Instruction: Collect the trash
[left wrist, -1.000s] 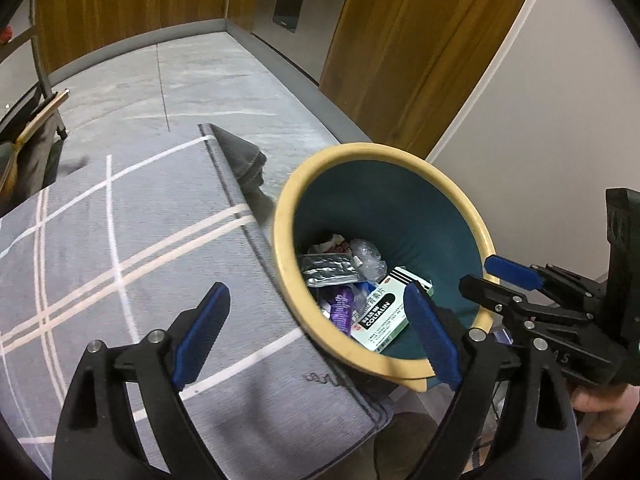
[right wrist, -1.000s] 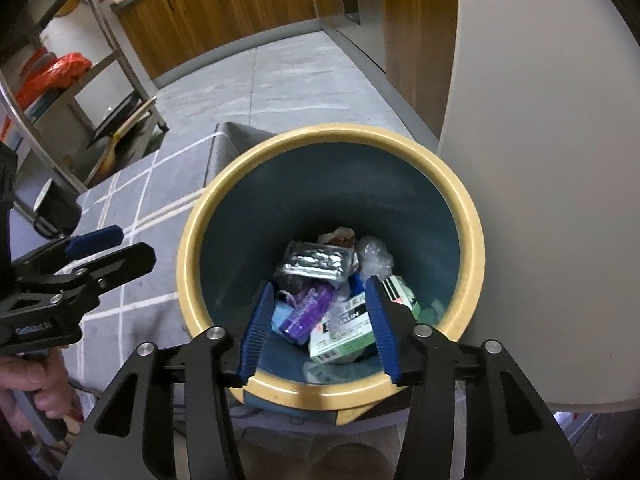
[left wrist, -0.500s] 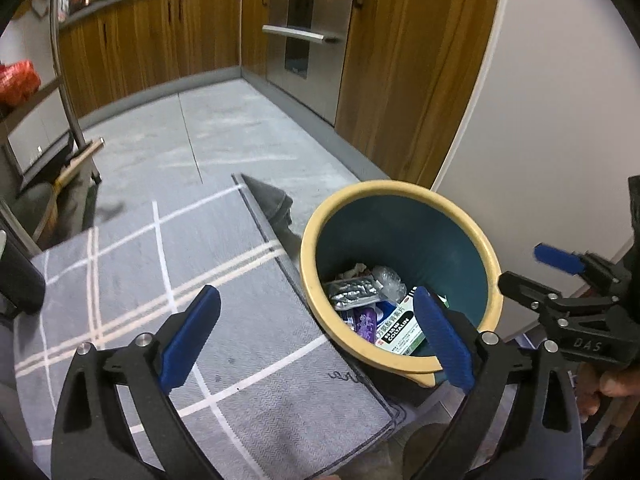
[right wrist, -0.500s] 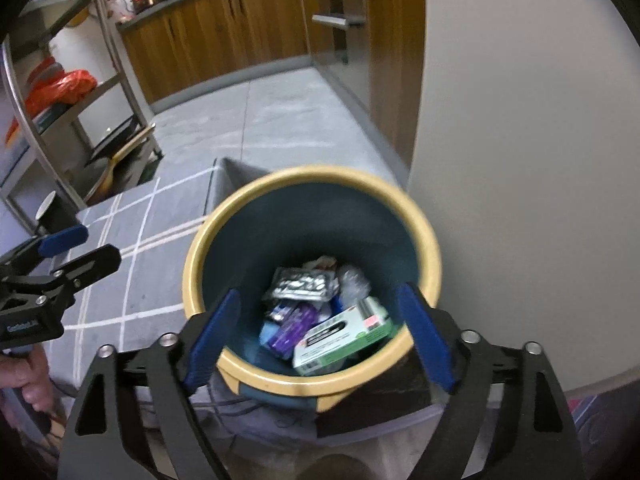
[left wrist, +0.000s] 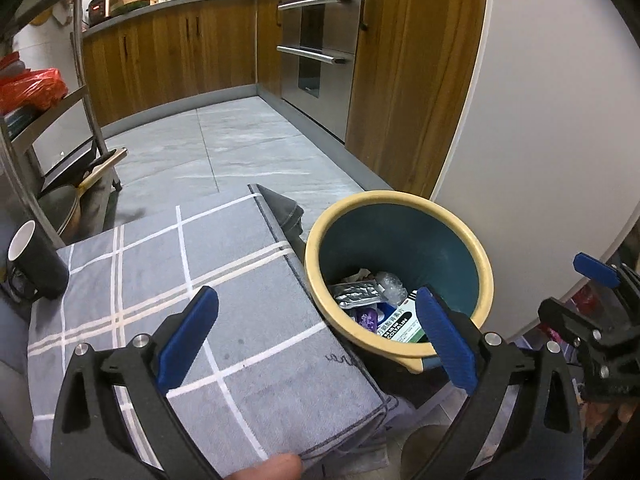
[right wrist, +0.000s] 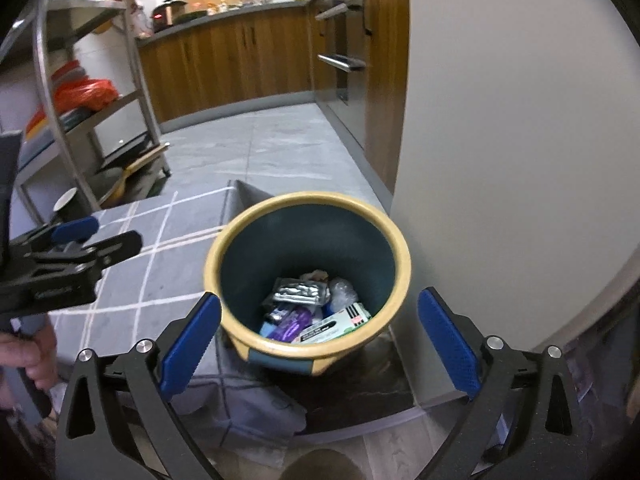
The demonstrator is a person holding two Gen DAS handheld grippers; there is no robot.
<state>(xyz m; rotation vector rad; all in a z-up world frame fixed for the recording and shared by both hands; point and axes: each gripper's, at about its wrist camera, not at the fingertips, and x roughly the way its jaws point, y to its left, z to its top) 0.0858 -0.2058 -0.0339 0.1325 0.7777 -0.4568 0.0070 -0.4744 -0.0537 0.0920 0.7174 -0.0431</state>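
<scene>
With both sets of jaws wide and empty, left gripper (left wrist: 316,332) and right gripper (right wrist: 320,332) hang above the bin (right wrist: 394,248) beside the table's right edge; trash (right wrist: 298,292) lies inside. Judged step: deposit done. Next: locate further trash.

The round teal bin with the cream rim (right wrist: 306,200) looks matt, holding a crinkled silver foil blister pack (right wrist: 298,291) at twelve o'clock and a glossy cardboard medicine box (right wrist: 334,325) (printed) at five. The grey checked cloth mat (left wrist: 160,280) looks soft; the brushed-steel oven front (left wrist: 316,56) gleams.
</scene>
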